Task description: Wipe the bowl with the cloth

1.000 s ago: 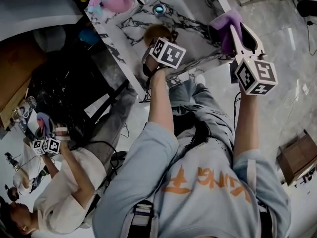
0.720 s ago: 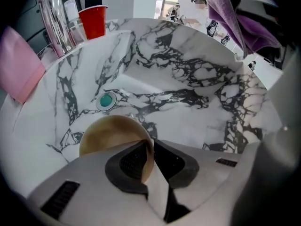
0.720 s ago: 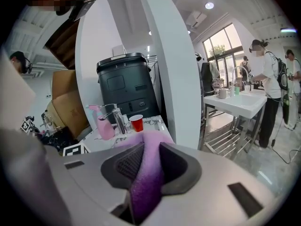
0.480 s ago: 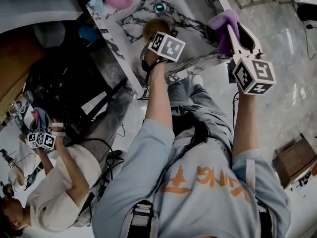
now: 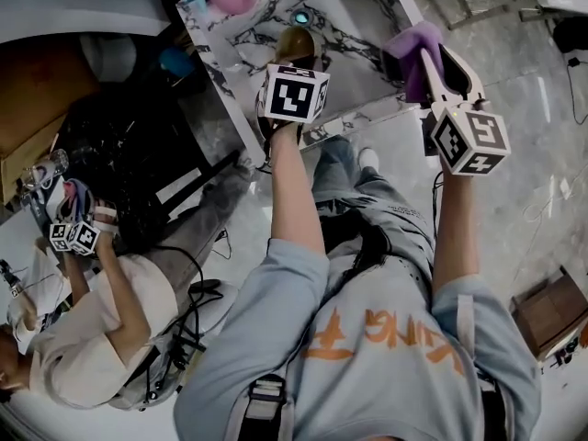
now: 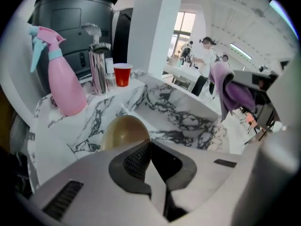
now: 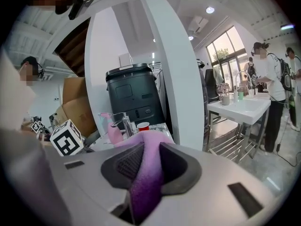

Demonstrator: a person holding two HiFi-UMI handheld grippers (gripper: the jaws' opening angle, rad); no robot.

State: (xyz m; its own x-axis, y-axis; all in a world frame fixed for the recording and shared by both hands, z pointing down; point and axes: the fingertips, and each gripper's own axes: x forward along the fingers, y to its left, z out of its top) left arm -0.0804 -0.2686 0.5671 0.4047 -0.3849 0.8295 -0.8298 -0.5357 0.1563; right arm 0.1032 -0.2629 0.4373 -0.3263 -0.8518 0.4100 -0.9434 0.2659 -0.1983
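Left gripper (image 6: 149, 144): jaws pressed together at the tips, nothing visible between them. The gold-brown bowl (image 6: 123, 132) sits on the marble table (image 6: 188, 121), lower centre of the left gripper view, just beyond the jaw tips. Can't tell whether they touch it.

Right gripper (image 7: 146, 147): jaws pinching the purple cloth (image 7: 145, 178). The cloth bulges up past the tips and hangs down between the pads. In the head view it's at upper right, over the table's near right edge and apart from the bowl.

Far side of the table, left in the left gripper view: pink spray bottle (image 6: 63, 86) and red cup (image 6: 122, 74).

Second person (image 5: 87, 356), lower left of the head view.
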